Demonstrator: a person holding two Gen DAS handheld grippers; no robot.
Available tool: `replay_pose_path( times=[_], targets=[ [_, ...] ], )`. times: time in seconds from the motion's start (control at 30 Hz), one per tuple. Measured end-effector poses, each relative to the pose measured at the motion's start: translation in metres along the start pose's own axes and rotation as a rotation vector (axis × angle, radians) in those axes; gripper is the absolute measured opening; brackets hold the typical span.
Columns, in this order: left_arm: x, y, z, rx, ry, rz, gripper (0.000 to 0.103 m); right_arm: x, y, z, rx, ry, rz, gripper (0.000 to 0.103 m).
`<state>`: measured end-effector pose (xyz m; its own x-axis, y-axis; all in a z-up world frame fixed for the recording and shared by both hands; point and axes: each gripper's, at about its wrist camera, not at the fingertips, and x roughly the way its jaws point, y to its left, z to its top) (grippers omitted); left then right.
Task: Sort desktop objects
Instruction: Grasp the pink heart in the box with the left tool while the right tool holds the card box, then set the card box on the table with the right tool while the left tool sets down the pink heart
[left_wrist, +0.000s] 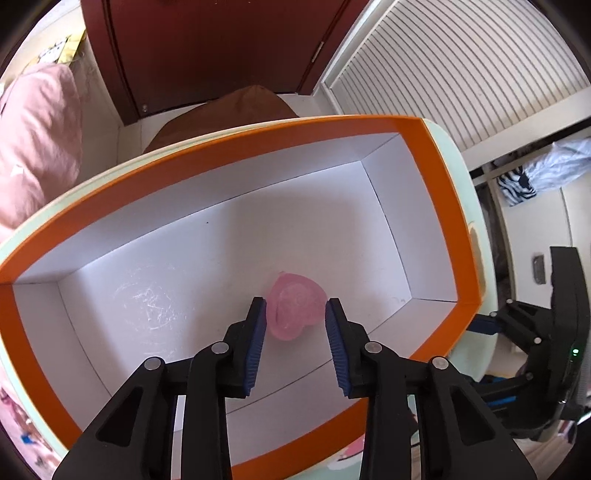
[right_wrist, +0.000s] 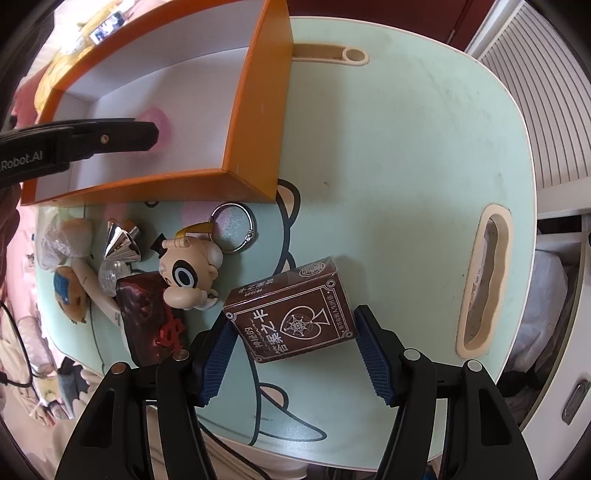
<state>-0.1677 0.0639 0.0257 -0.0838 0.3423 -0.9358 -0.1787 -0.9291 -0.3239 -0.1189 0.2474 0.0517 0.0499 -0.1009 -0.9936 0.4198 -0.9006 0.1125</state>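
pink heart in the box, card deck between the right fingers

the left gripper (left_wrist: 295, 306) reaches into the orange box (left_wrist: 229, 147), its jaws spread just wider than the pink heart (left_wrist: 295, 308) lying on the white floor. the right gripper (right_wrist: 291, 314) hangs over the green table (right_wrist: 406, 147), spread around the brown card box (right_wrist: 295, 314), not pinching it. a figurine keychain (right_wrist: 192, 273) lies beside it.
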Motion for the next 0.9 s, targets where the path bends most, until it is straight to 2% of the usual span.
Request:
replay_pose_path(
  times=[0.07, 0.23, 0.37, 0.6, 0.73, 0.9],
  targets=[
    [-0.005, 0.003, 0.000, -0.006, -0.016, -0.020, 0.024, 0.000, -0.001, 0.000, -0.002, -0.001, -0.002, 0.064],
    [-0.018, 0.008, -0.001, -0.019, -0.042, -0.045, 0.024, 0.001, -0.003, -0.002, -0.007, 0.000, -0.006, 0.064],
    [-0.014, 0.011, 0.002, -0.038, -0.029, -0.067, 0.024, 0.002, -0.006, -0.001, -0.003, -0.001, -0.004, 0.064],
    [-0.041, 0.009, 0.000, -0.057, -0.078, -0.172, 0.024, 0.000, -0.012, -0.006, -0.002, -0.004, -0.010, 0.064],
    [-0.066, 0.007, -0.016, -0.055, -0.111, -0.206, 0.024, -0.001, -0.016, -0.008, 0.002, -0.017, -0.032, 0.064],
    [-0.068, 0.005, -0.054, -0.061, -0.091, -0.235, 0.024, -0.002, -0.018, -0.009, -0.004, -0.025, -0.057, 0.064]
  ],
)
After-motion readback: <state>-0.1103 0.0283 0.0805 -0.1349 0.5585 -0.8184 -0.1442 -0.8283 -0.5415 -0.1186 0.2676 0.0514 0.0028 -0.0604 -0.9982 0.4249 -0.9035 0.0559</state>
